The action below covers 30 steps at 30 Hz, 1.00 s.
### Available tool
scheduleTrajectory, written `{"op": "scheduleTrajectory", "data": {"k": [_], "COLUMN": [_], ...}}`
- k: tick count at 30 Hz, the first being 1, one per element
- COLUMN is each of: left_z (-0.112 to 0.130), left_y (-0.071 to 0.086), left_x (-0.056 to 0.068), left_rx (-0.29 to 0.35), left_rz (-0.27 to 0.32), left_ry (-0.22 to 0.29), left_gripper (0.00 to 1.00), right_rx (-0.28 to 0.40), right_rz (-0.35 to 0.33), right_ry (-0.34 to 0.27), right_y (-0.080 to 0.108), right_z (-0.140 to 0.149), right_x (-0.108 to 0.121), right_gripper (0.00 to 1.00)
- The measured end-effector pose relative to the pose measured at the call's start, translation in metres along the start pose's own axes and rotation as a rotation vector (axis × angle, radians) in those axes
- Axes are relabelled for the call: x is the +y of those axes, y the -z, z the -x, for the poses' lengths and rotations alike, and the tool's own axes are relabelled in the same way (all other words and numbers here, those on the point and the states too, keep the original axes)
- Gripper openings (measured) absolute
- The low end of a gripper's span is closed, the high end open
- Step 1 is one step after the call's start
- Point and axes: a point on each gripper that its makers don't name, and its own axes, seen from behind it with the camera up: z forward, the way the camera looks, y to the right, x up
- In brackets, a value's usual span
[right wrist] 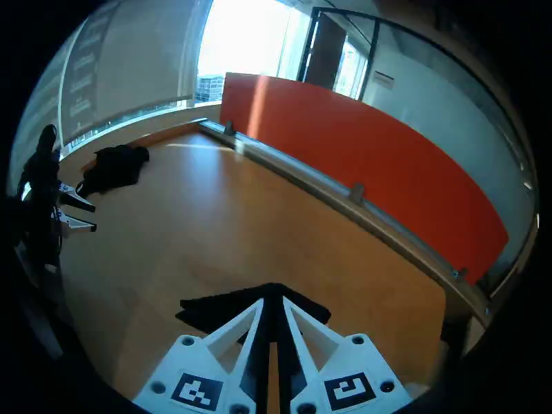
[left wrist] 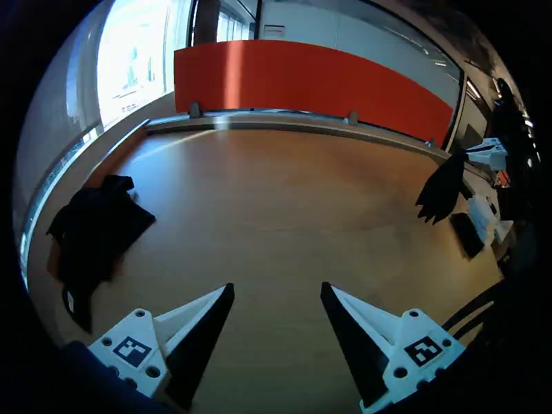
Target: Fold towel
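Observation:
A small black towel [right wrist: 207, 310] is pinched at my right gripper [right wrist: 274, 295], whose fingers are shut on it. In the left gripper view the same towel [left wrist: 441, 190] hangs off the right gripper [left wrist: 477, 157] above the wooden table's [left wrist: 276, 207] right side. My left gripper [left wrist: 276, 293] is open over the table's near part with nothing between its fingers. It also appears at the far left of the right gripper view as the left gripper [right wrist: 84, 212], held by a person's dark sleeve [right wrist: 41, 179].
A crumpled black cloth pile [left wrist: 96, 228] lies at the table's left edge, seen also as the cloth pile [right wrist: 114, 165]. An orange partition [left wrist: 310, 76] on a metal rail closes the far edge. White and black items [left wrist: 479, 221] sit at the right edge.

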Motion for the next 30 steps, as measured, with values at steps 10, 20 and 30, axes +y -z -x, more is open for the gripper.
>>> {"op": "scheduleTrajectory", "data": {"k": [10, 20, 30], "left_z": [-0.003, -0.001, -0.001], "left_y": [-0.002, -0.003, -0.006], "left_x": [0.006, 0.012, 0.020], "left_rx": [-0.002, -0.015, -0.022], "left_rz": [-0.021, -0.033, -0.040], "left_ry": [0.000, -0.002, -0.013], "left_gripper": [0.93, 0.93, 0.93], "right_rx": [-0.029, -0.058, -0.104], "right_rz": [0.042, 0.089, 0.135], "right_ry": [-0.027, -0.063, -0.084], "right_y": [0.011, 0.027, 0.037], "right_z": [0.032, 0.062, 0.097], "right_x": [0.054, 0.103, 0.144], "right_gripper": [0.04, 0.04, 0.04]}}
